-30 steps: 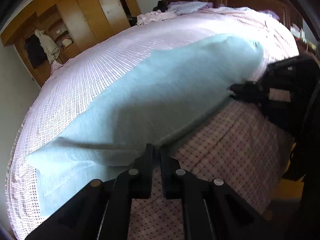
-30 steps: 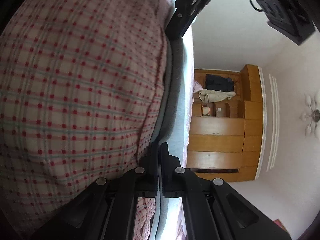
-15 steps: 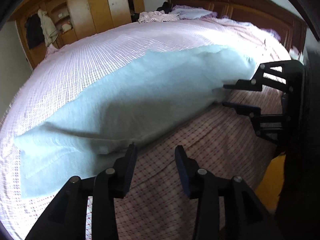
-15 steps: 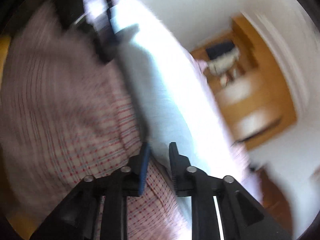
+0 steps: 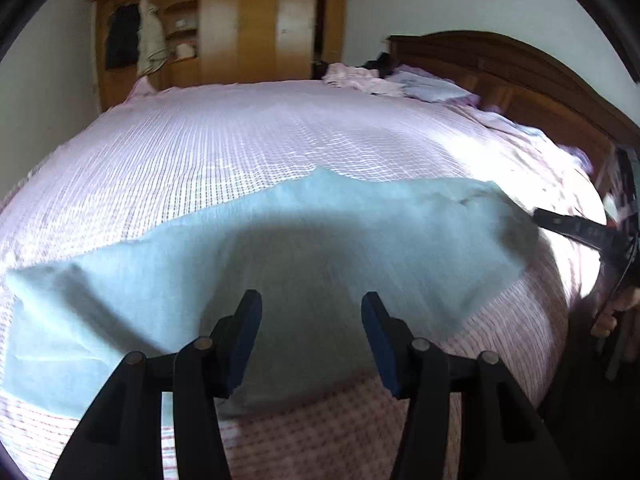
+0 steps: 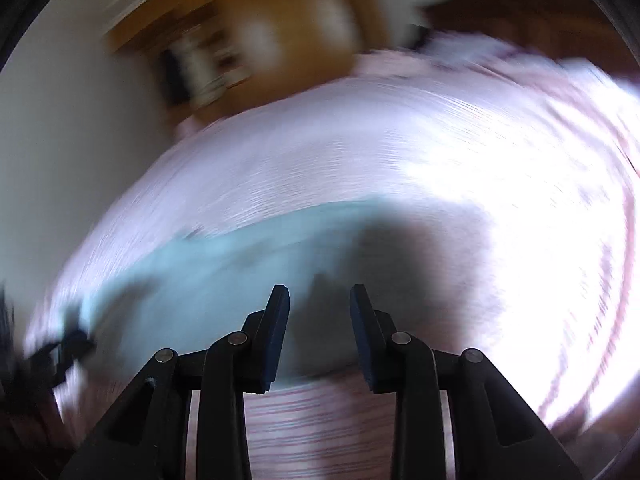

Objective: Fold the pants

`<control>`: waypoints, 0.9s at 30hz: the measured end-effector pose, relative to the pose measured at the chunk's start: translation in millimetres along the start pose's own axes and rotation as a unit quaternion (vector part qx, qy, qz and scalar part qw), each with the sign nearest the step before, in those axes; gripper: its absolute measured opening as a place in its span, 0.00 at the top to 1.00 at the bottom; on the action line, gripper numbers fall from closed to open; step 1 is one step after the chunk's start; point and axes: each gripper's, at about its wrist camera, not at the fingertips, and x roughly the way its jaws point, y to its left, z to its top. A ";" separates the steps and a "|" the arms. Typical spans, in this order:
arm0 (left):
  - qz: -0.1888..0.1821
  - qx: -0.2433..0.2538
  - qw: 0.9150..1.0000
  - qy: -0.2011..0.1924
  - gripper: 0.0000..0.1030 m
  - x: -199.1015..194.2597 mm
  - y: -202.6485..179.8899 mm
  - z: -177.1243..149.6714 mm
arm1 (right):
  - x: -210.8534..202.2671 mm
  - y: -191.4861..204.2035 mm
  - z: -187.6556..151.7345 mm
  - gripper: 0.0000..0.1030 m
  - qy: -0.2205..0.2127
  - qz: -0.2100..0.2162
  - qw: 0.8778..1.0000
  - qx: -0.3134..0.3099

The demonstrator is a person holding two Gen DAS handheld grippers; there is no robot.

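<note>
Both my claws pinched the light blue pants (image 5: 304,256) a second ago; now both are off the cloth; left claw (image 5: 311,340) spread wide with nothing between its fingers, hovering over the near edge of the pants; right claw (image 6: 319,332) also parted and empty, its view badly motion-blurred; my left view has swung up to see more of the room; pants lie in a long flat band across the near side of the bed (image 5: 280,140), on the pink checked bedspread, near edge close to the bed's front; right claw shows at the far right of the left view (image 5: 576,228), just beside the pants' right end; wooden wardrobe (image 5: 240,20) behind, open shelves holding hanging clothes; crumpled clothes (image 5: 360,80) piled by the headboard (image 5: 520,68).
</note>
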 end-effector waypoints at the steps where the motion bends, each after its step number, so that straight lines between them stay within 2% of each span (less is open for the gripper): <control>1: 0.002 -0.006 1.000 0.002 0.47 5.4 -0.3 -0.7 | 3.6 -21.9 4.2 0.76 0.009 -0.010 0.998 0.058; 3: 0.006 -0.015 1.000 0.010 0.47 14.2 1.2 -2.7 | 3.7 -57.8 -0.3 0.76 0.019 0.006 0.989 0.149; 5: 0.007 -0.021 1.000 0.020 0.47 22.1 0.8 -6.9 | 6.7 -72.1 -0.7 0.76 0.022 0.023 0.982 0.187; 9: 0.010 -0.012 1.000 0.014 0.46 23.1 -0.4 -14.3 | 3.2 -57.8 7.8 0.77 0.012 0.034 0.988 0.148; 11: 0.011 -0.010 1.000 0.012 0.46 22.6 -0.7 -16.5 | 7.3 -49.3 8.2 0.81 0.021 0.025 0.992 0.123; 12: 0.011 -0.011 1.000 0.012 0.46 23.3 -0.4 -16.8 | 9.9 -52.1 -0.2 0.84 0.025 0.012 0.993 0.116; 13: 0.010 -0.013 1.000 0.012 0.46 23.3 0.3 -17.6 | 12.7 -49.7 2.7 0.92 0.027 -0.001 0.993 0.111; 16: 0.010 -0.015 1.000 0.012 0.45 25.7 -0.8 -13.6 | 11.0 -51.2 6.4 1.00 0.011 -0.005 0.994 0.113; 18: 0.009 -0.015 1.000 0.012 0.45 25.8 -0.6 -13.0 | -3.8 -59.0 0.4 1.00 -0.001 -0.019 0.993 0.120; 20: 0.009 -0.017 1.000 0.011 0.45 26.1 0.1 -12.6 | -7.3 -68.1 -1.0 1.00 0.005 -0.023 0.992 0.128; 24: 0.011 -0.018 1.000 0.008 0.45 26.7 0.8 -13.6 | -3.9 -57.3 -3.1 0.99 0.008 -0.047 0.994 0.094; 25: 0.011 -0.017 1.000 0.007 0.45 26.9 0.8 -13.9 | 7.3 -60.7 -6.9 0.97 0.011 -0.052 0.995 0.090; 27: 0.010 -0.018 1.000 0.008 0.45 26.0 1.2 -14.4 | 3.3 -61.0 -8.4 0.90 0.002 -0.060 0.994 0.088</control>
